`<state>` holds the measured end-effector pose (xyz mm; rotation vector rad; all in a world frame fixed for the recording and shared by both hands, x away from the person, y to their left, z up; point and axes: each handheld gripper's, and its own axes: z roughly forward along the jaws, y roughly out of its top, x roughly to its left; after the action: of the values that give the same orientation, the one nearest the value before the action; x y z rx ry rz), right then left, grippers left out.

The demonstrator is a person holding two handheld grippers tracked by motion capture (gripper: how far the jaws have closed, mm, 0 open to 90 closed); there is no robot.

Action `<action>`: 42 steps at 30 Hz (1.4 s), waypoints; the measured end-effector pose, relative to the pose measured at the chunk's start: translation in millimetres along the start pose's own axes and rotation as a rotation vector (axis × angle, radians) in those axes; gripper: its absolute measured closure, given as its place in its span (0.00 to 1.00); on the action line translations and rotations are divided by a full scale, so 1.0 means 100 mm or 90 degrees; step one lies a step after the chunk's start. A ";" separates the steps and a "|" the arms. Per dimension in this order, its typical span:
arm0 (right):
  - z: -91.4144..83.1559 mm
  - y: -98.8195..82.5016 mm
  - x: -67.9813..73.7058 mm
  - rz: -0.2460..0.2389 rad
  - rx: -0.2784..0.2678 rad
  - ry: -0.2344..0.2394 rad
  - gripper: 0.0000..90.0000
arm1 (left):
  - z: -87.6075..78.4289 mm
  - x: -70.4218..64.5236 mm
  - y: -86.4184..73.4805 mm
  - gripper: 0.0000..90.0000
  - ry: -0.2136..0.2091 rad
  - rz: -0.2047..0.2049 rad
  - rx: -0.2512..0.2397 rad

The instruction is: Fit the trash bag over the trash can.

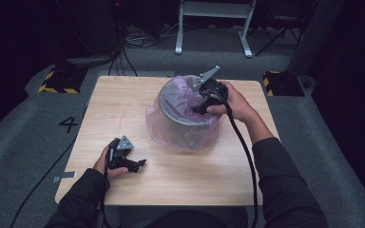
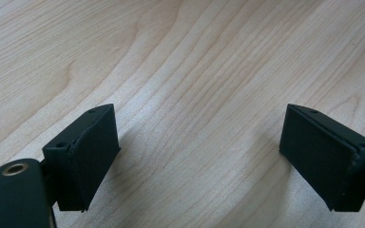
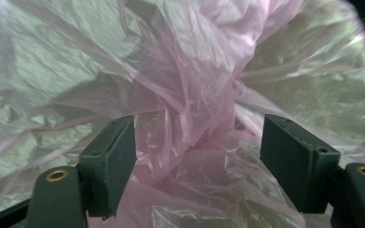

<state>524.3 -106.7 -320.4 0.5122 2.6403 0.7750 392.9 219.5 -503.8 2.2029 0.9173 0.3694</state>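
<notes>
Pink bag liner (image 1: 183,128) sits draped in the metal bin (image 1: 180,107) mid-table (image 1: 123,99); right hand-held gripper (image 1: 200,107) gapes around a fold, left hand-held gripper (image 1: 140,164) idles open. Thin film could tear if pinched hard.

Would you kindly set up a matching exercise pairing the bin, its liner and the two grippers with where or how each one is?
Things:
1. left gripper
2. right gripper
3. plastic bag
4. metal bin

Descriptions:
A. pink, see-through, draped over the rim
B. grey, round, mid-table
C. open above bare wood
D. open, reaching into the lined bin with crumpled film between its jaws

Pairs: 1-C, 2-D, 3-A, 4-B
</notes>
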 end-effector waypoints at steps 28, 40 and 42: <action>0.23 0.02 -0.11 -0.054 0.145 0.036 0.29 | 0.00 0.00 0.00 0.14 0.000 -0.002 0.000; 0.25 0.03 -0.08 -0.065 0.179 0.031 0.26 | 0.00 0.00 0.00 0.14 0.000 -0.001 0.000; 0.26 0.03 -0.08 -0.067 0.184 0.030 0.25 | 0.00 0.00 0.00 0.14 0.000 -0.001 -0.001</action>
<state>542.8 -96.4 -337.4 0.4274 2.8127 0.3802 392.8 219.4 -504.0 2.2007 0.9191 0.3681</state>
